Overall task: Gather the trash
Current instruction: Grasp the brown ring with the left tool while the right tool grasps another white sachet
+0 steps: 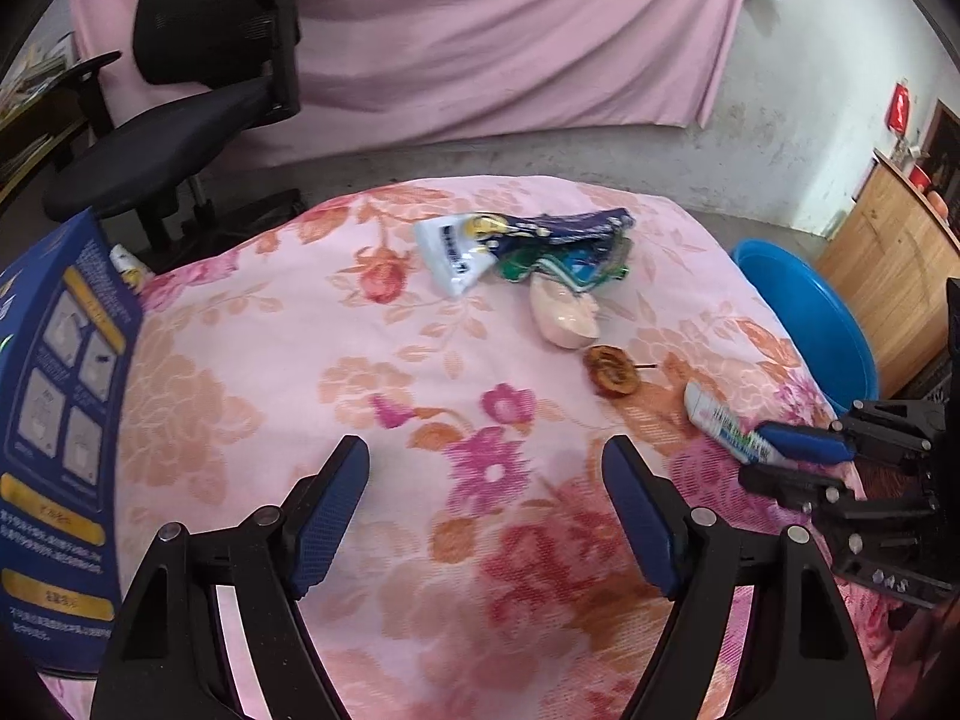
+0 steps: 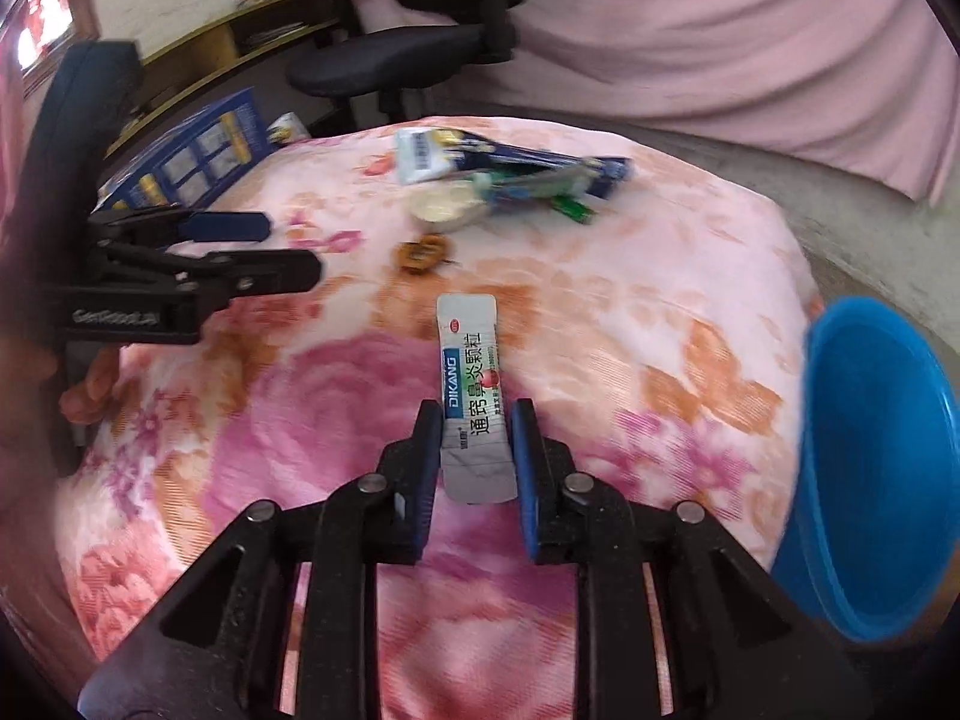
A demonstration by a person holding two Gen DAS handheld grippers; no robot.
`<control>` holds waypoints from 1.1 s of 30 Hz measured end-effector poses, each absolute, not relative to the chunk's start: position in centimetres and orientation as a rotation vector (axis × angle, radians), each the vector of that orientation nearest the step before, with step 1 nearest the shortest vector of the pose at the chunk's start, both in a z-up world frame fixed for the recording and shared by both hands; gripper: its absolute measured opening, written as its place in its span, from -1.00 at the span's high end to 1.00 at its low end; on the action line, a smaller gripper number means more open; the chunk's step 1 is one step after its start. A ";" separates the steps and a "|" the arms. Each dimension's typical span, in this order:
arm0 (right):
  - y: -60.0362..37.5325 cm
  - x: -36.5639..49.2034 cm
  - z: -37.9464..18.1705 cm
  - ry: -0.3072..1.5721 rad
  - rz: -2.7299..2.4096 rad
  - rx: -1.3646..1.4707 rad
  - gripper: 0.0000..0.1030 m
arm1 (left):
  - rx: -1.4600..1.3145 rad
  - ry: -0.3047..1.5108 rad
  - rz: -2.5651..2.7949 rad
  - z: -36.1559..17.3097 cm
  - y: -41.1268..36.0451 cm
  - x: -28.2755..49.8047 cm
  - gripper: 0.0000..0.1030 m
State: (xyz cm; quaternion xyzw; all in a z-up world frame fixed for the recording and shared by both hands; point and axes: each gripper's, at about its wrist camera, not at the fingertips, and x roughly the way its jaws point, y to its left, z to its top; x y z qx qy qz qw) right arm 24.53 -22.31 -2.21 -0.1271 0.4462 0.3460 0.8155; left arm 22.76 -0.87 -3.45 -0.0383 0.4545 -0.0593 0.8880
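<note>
Silver sachet (image 2: pixel 474 384): your right gripper (image 2: pixel 474 420) pinches its near end, pads (image 2: pixel 523 450) against both long edges, so the printed length sticks out ahead where you can see it.
Landmark: the blue basin (image 2: pixel 870 468), beside the table on your right, mouth tilted toward you; I judge it is the bin, which is why it sits within a short swing of the sachet.
Sachet place: above the floral cloth (image 2: pixel 660 276), near the basin, not yet over its rim.
Left gripper (image 1: pixel 486 498): spread wide with nothing between the pads, hovering over bare cloth well away from the basin, likely kept free for the next pickup.
Wrapper pile (image 1: pixel 528 246): far side of the cloth from you, well apart from the basin; a pale shell-like piece (image 1: pixel 567 315) touches it.
Brown scrap (image 1: pixel 612 371): between pile and basin, lying alone.
Blue box (image 1: pixel 60 420): on the side opposite the basin, at the cloth's edge.
</note>
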 end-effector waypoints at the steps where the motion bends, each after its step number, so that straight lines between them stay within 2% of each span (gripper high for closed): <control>1: -22.9 24.8 -2.2 0.951 0.724 -0.251 0.02 | -0.076 0.947 -0.133 -3.5 -1.3 23.0 -0.42; 3: -23.6 25.2 -2.3 0.946 0.699 -0.233 0.02 | -0.066 0.952 -0.151 -3.6 -2.1 23.4 -0.29; 7: -24.1 25.7 -2.2 0.930 0.655 -0.215 0.02 | -0.047 0.957 -0.184 -3.8 -3.7 24.5 -0.22; 9: -24.1 25.8 -2.2 0.923 0.641 -0.227 0.02 | -0.041 0.967 -0.203 -4.0 -4.6 25.3 -0.01; 13: -24.4 26.1 -2.3 0.924 0.647 -0.207 0.02 | 0.004 0.974 -0.201 -4.4 -5.8 26.7 0.21; 18: -24.6 26.2 -2.4 0.928 0.657 -0.181 0.01 | 0.034 0.983 -0.194 -4.8 -6.3 27.6 0.62; 25: -24.7 25.8 -2.2 0.895 0.629 -0.190 0.03 | 0.045 0.923 -0.215 -4.4 -6.7 26.3 0.63; 33: -26.6 24.0 0.5 0.682 0.566 -0.157 0.03 | 0.075 0.630 -0.196 -0.7 -7.5 21.8 0.62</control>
